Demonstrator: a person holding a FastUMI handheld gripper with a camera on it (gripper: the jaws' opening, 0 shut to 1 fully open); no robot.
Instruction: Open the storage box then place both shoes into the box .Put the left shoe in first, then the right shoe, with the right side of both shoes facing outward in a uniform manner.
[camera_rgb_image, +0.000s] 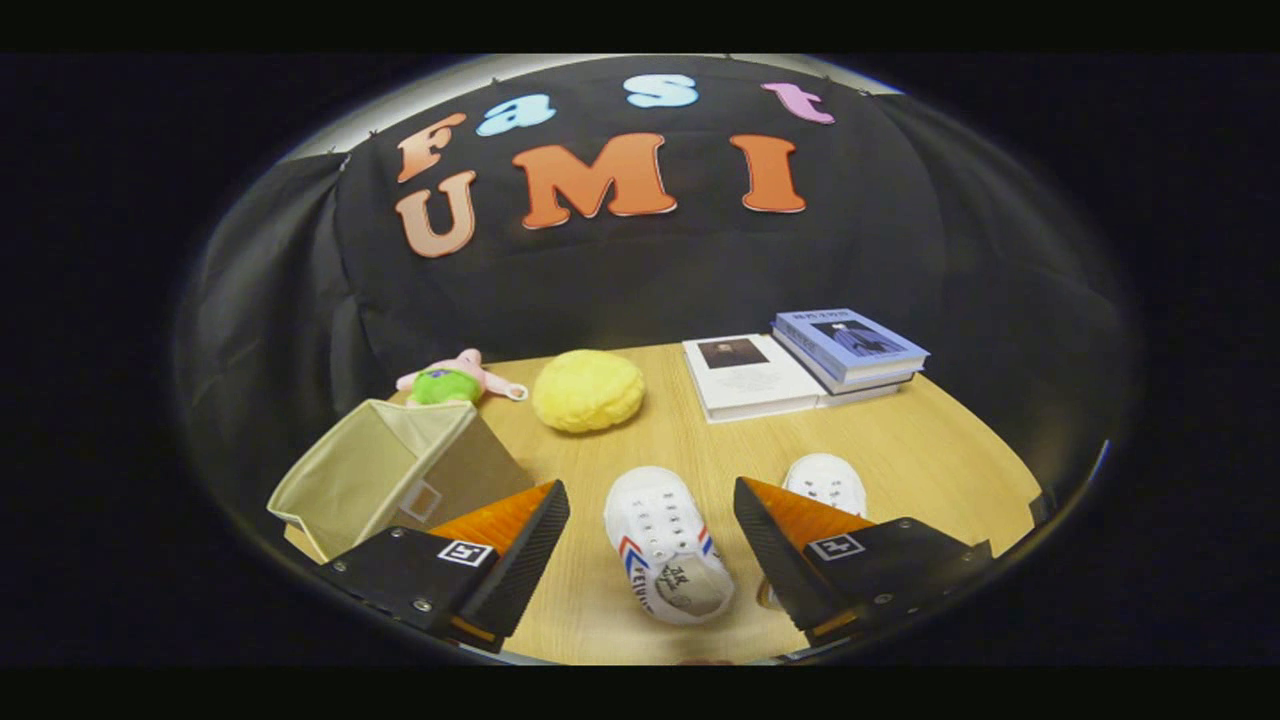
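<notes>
The spread fingers of the gripper (651, 520) straddle one shoe (665, 545); the box (395, 470) flanks left, the second shoe (828, 482) right, bare table (690, 440) ahead.

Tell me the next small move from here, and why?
Probably ease the open gripper down and close on the shoe lying between its fingers. The beige storage box already stands open beside them, and neither finger touches the shoe yet.
</notes>
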